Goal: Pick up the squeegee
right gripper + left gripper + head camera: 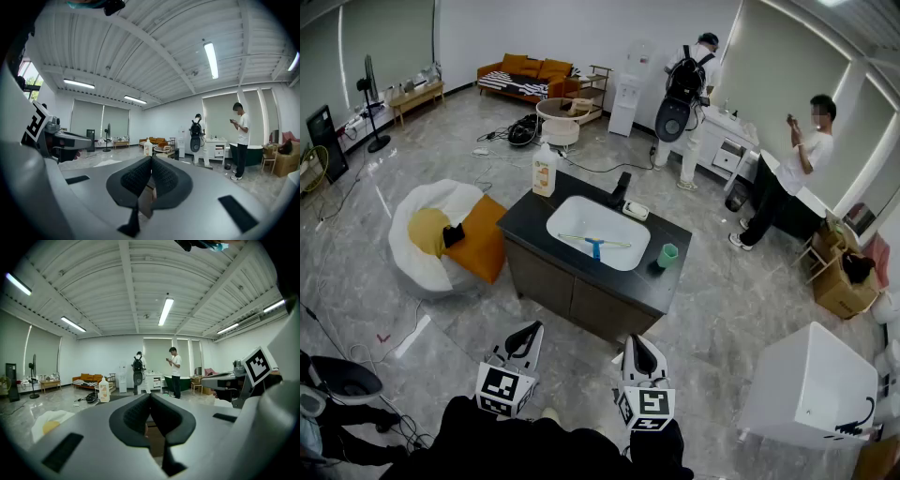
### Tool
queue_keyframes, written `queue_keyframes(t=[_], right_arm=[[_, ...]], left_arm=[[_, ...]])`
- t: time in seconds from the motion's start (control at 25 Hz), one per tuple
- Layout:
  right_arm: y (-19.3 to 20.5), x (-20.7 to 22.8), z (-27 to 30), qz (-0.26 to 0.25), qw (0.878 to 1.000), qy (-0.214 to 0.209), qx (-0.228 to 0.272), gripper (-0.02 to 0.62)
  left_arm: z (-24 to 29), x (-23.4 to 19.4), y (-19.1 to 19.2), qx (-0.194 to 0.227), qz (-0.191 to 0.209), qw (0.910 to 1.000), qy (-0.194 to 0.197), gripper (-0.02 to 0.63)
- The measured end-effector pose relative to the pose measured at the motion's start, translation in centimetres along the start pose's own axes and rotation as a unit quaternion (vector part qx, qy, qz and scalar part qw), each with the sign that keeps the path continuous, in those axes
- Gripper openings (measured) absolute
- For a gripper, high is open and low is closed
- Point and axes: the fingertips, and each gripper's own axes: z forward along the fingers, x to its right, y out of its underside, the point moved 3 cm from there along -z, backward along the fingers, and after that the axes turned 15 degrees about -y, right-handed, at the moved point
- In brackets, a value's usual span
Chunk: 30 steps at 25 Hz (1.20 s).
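The squeegee [594,244], with a blue handle and a thin pale blade, lies in the white basin [572,217] of a dark vanity counter [525,225] in the head view. My left gripper [526,334] and right gripper [637,349] are held side by side at the bottom of that view, well short of the cabinet. Both point roughly level toward it. In each gripper view the dark pads meet with nothing between them: left gripper [150,397], right gripper [151,161]. The squeegee is hidden in both gripper views.
On the counter stand a soap bottle [545,170], a black faucet [621,188], a soap dish [636,211] and a green cup [667,255]. A white beanbag with an orange cushion [450,234] lies left, a white cabinet [811,384] right. Two people [689,89] [792,173] stand beyond.
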Motion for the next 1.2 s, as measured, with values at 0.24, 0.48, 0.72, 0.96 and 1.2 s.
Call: queue_keyframes(t=[0.24,0.48,0.72,0.96,1.2], right_arm=[[-0.2,-0.9,0.3,0.004,1.0,0.004,0.002,0.017],[0.1,-1.4,1.2,0.005,1.0,0.003,-0.006,0.017],[0.2,-1.0,3.3,0.001,1.0,-0.003,-0.011,0.017],[0.2,1.1,6.8,0.003,1.0,-0.008,-0.011,0.017],[0.1,4.4,13.0,0.004,1.0,-0.016,-0.006,0.017]], left_arm=[[-0.3,-0.8,0.0,-0.002,-0.001,1.0,0.002,0.018],[-0.2,-1.4,0.2,-0.006,-0.004,1.0,0.002,0.018],[1.6,-2.3,0.2,-0.006,-0.006,1.0,-0.001,0.018],[5.2,-3.3,0.2,-0.009,-0.005,0.9999,-0.008,0.018],[11.2,-5.2,-0.2,-0.004,0.0,0.9999,-0.016,0.018]])
